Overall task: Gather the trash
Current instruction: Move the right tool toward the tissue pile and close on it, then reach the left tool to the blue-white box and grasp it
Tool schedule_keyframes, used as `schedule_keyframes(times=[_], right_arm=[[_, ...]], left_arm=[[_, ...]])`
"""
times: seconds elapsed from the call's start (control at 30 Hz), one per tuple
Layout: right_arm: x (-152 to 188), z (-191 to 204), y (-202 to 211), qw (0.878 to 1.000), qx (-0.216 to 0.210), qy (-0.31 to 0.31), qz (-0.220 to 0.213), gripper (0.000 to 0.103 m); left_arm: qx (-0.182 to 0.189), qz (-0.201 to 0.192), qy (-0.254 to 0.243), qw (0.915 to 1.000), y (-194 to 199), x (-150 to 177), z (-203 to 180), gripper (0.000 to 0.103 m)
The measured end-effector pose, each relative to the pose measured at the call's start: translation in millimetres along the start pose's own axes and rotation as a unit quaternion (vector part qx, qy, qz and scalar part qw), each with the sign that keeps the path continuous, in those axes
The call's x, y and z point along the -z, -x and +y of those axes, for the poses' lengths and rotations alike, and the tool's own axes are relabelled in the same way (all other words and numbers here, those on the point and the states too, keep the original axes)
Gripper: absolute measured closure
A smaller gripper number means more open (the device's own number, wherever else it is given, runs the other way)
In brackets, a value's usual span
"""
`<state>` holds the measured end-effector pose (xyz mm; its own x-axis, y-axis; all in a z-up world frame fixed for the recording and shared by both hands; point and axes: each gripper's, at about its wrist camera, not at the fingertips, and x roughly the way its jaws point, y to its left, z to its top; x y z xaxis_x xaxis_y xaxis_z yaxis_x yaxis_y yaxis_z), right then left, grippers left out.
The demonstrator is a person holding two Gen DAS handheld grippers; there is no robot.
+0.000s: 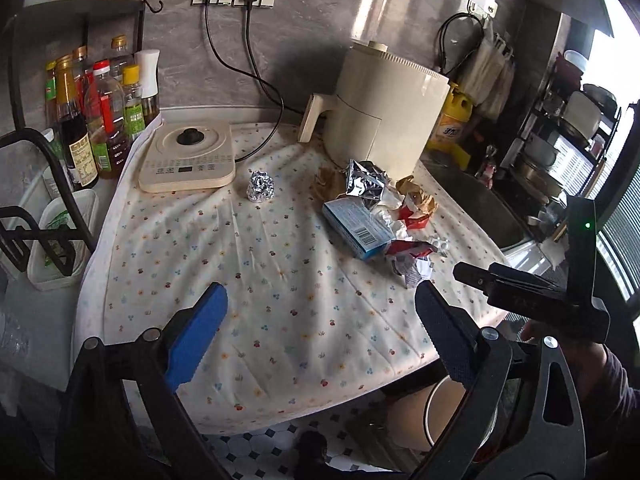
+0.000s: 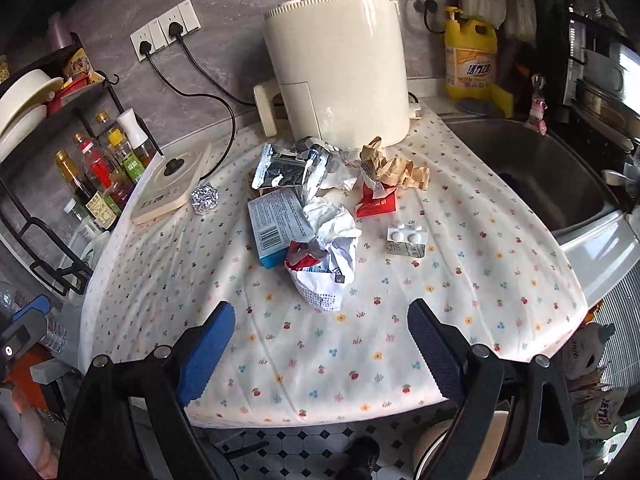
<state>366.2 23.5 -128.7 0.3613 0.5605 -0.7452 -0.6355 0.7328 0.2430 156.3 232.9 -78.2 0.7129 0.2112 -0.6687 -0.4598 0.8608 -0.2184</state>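
Note:
A heap of trash lies on the flowered tablecloth [image 2: 460,300]: a blue box [image 2: 278,226], crumpled white paper [image 2: 334,224], a red-and-white wrapper [image 2: 320,276], a silver foil bag [image 2: 286,168], brown crumpled paper [image 2: 394,166], a red packet [image 2: 376,202] and a pill blister [image 2: 406,238]. A foil ball [image 2: 205,199] sits apart to the left. My right gripper [image 2: 320,336] is open over the cloth, just short of the wrapper, with nothing between its fingers. My left gripper [image 1: 320,320] is open over bare cloth, with the foil ball [image 1: 260,188] and blue box [image 1: 356,228] well ahead.
A cream air fryer [image 2: 336,76] stands behind the heap, an induction cooker [image 2: 168,188] at the left by a rack of bottles [image 2: 100,176]. A steel sink [image 2: 540,176] lies to the right, a yellow detergent bottle [image 2: 470,60] behind it. A round beige container [image 1: 448,412] sits below the table's front edge.

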Motion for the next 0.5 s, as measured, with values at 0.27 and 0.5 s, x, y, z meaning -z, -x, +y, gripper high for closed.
schedule_keyframes(times=[0.27,0.5], right_arm=[[-18.1,-6.4,-69.1,0.999,-0.032,0.006,0.039,0.023],[-24.5,-21.2,-82.9,0.994,-0.084,0.009,0.074,0.064]], left_arm=[[-0.011,0.026,-0.008,0.9996,-48.7,-18.8,-14.3,0.016],[-0.003,0.053,-0.012,0.9985,-97.2,-27.8,-30.0,0.016]])
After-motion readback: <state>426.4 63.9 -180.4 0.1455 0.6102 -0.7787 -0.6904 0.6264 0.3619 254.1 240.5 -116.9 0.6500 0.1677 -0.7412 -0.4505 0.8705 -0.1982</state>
